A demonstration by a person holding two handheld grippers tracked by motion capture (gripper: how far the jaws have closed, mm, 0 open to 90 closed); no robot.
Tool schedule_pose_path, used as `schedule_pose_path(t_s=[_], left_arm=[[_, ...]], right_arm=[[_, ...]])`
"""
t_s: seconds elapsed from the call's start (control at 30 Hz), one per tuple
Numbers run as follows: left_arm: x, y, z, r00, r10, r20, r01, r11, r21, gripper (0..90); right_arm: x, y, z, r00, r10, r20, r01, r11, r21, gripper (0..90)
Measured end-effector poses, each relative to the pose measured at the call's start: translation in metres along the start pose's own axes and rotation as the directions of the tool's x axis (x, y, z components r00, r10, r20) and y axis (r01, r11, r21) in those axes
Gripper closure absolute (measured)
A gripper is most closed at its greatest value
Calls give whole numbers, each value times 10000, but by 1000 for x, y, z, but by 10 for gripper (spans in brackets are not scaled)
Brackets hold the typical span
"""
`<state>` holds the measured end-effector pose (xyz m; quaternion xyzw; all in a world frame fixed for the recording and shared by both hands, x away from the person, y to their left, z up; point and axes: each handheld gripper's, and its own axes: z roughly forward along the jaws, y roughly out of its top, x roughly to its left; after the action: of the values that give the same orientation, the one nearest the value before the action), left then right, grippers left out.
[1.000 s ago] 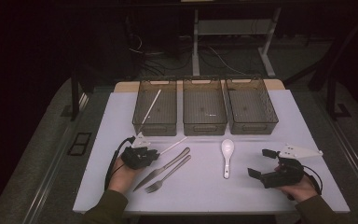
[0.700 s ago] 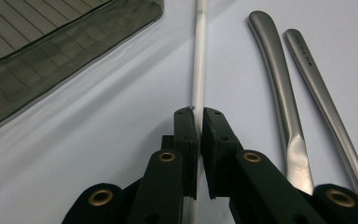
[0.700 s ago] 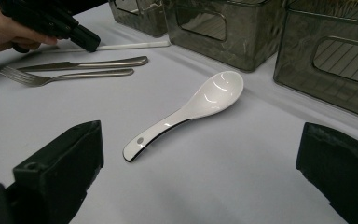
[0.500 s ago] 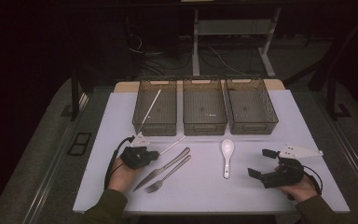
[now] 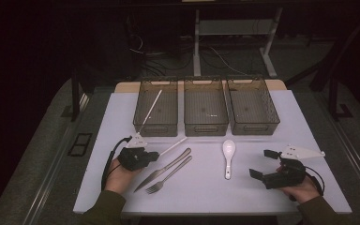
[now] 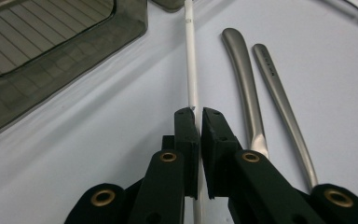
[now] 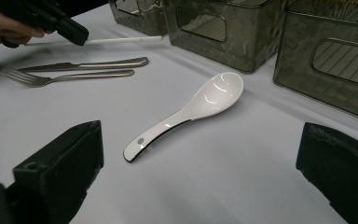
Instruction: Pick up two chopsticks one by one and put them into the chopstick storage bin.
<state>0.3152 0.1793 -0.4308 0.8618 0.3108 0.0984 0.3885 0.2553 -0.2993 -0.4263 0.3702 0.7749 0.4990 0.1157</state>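
Observation:
My left gripper [image 5: 154, 155] [image 6: 200, 117] lies low on the white table, shut on one end of a white chopstick [image 5: 174, 146] [image 6: 191, 70]. The chopstick points toward the left bin [image 5: 155, 123]. A second white chopstick [image 5: 151, 110] leans inside that bin. Right beside the gripper lie a steel knife [image 5: 164, 169] [image 6: 242, 79] and a fork [image 5: 169, 175] [image 6: 279, 98]. A white ceramic spoon [image 5: 228, 157] [image 7: 191, 112] lies at the table's middle. My right gripper [image 5: 261, 163] [image 7: 200, 177] rests at the right, open and holding nothing, facing the spoon.
Three dark see-through bins stand in a row at the back: the left one, the middle [image 5: 205, 107] and the right [image 5: 252, 105]. In the right gripper view the left gripper [image 7: 51, 21], the knife [image 7: 88, 64] and the fork [image 7: 74, 77] lie far left.

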Motion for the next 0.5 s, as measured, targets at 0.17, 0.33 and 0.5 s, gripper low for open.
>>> schedule_pose_path(t_s=[0.17, 0.33, 0.5], left_arm=[[-2, 0, -10, 9998, -123, 134, 126, 9996, -251, 847], [-4, 3, -18, 9997, -150, 191, 157, 9992, -355, 847], [-6, 6, -23, 9995, -163, 257, 173, 9990, -400, 847]], right_arm=[[0, 0, 0, 10000, 14, -1, -14, 10000, 2, 8], [0, 0, 0, 10000, -2, -4, 2, 10000, 6, 8], [0, 0, 0, 10000, 4, 5, -4, 10000, 0, 8]])
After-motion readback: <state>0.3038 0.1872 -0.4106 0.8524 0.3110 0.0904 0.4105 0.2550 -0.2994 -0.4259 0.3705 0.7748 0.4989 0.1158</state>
